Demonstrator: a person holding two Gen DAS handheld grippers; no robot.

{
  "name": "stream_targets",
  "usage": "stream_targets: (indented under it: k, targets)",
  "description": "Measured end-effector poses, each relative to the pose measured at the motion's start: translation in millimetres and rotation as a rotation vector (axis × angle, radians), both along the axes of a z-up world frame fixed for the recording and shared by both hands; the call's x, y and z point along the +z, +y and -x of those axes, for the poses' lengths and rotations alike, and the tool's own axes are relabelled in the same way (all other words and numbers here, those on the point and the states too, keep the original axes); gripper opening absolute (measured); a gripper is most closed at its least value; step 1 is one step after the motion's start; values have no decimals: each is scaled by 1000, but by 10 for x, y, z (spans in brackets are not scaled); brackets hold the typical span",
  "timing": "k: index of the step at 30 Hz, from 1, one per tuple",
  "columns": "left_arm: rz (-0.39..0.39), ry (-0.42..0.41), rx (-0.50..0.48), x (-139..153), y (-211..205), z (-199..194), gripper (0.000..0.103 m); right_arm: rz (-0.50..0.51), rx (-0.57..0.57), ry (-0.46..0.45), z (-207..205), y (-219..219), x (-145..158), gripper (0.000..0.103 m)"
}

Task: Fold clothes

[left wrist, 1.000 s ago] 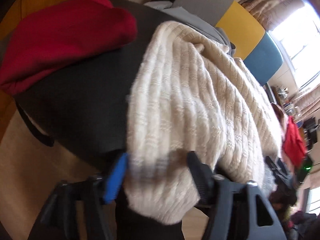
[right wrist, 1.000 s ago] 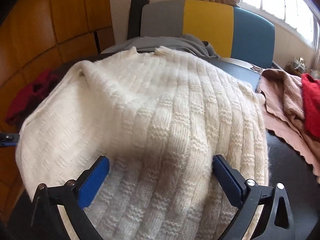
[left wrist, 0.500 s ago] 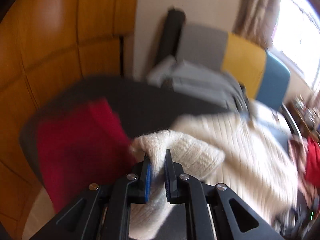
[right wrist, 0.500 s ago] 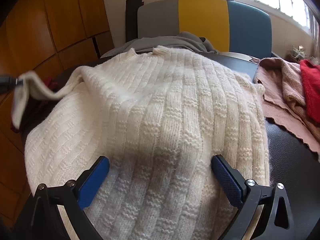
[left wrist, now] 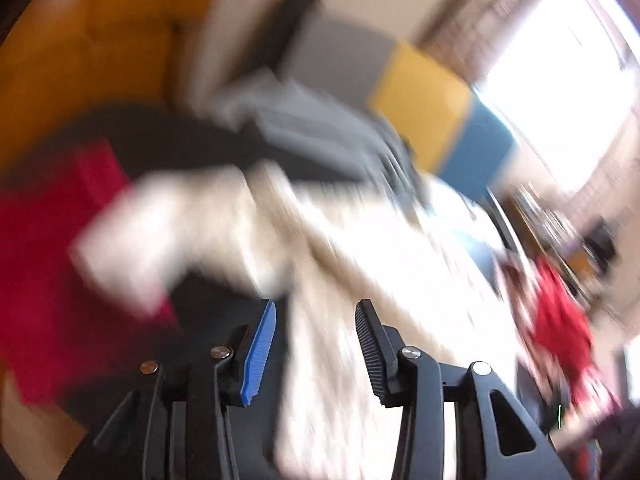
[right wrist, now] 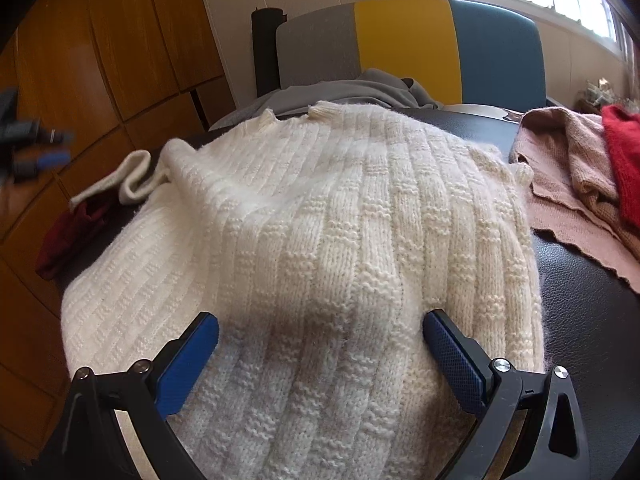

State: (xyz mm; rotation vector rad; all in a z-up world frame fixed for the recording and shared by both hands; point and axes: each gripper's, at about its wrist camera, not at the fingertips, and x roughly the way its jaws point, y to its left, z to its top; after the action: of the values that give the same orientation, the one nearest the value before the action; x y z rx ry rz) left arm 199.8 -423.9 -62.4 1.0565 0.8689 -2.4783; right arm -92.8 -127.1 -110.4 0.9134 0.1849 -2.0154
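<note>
A cream knit sweater lies spread over a black padded counter, its collar toward the far edge and its hem running out of the picture under the camera. It is flat in the body, but no fold line shows across it, so the folding looks barely begun: one sleeve lies loose and curled off the sweater's left shoulder, resting partly on a dark red garment, and it would have to be laid across the body before the sides and hem can be turned in. The right hand-held gripper hovers low over the near part of the sweater with its jaws wide and nothing pinched between them. The left hand-held gripper has its jaws opening; cream knit shows behind the gap, but the pads do not press on it. The left wrist view is badly smeared, so whether that knit passes between the jaws or merely lies beneath them cannot be told. A pink knit and a bright red garment lie heaped unfolded at the right, and a grey garment lies behind the collar, all apparently waiting. The sweater's right sleeve is not visible, and its hem is cut off at the frame's bottom.
</note>
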Motion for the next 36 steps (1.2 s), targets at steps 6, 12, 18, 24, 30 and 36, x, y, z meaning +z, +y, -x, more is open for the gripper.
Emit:
stream_targets:
  k: [6,12,18,24,30,36]
  targets:
    - [-164,-62,25,-705,284,-573,49,54,-19,-91,25,249,225,103]
    - [-177,30,10,-719,313,-754,67,143,-117,-154,-139,1163,420,103]
    - [-108,-12,-92,-664,619,-131,66,86,-135,-266,-428,1499,147,97]
    - [-134,-4,-183,-326,677,64,12,61,-58,-305,-459,1118,172,23]
    - [-254,200,-223,627,408,-343,11,293,18,-349,-482,1159,638,19]
    - [-201,-127,-23,351,37,-531,26,231,186,-398,-604,995,726,39]
